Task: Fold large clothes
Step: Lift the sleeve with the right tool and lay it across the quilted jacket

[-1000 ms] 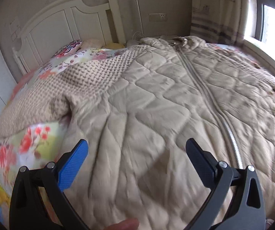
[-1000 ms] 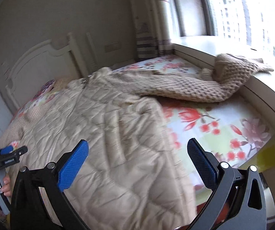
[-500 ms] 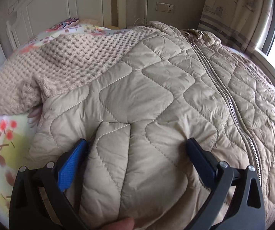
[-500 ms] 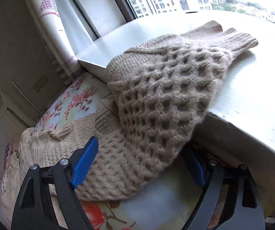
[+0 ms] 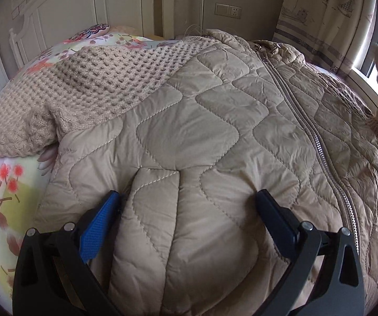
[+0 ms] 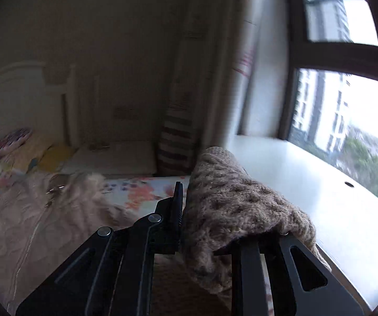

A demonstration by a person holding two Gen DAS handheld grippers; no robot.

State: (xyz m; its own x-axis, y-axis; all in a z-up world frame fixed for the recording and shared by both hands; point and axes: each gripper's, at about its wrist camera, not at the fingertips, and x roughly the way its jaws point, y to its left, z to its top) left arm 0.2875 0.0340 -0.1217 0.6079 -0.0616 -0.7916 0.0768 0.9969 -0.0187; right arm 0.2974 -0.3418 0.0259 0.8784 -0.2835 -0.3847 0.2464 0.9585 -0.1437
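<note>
Floral bedding point(image 5: 10, 184) covers a bed by a white headboard point(image 5: 65, 8), with a quilted jacket point(image 5: 202, 137) spread zipped across it. At its lower edge the left gripper point(image 5: 189, 200) stands wide apart, a puffed fold of jacket between its fingers, unpinched. Further right, by the window sill point(image 6: 307, 184), the right gripper point(image 6: 186, 210) is closing on a knitted sleeve point(image 6: 228, 197), lifted.

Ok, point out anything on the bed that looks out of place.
The quilted jacket lies spread on top of the waffle-knit sweater, hiding most of it. One sweater sleeve is bunched in the closing right tongs.
</note>
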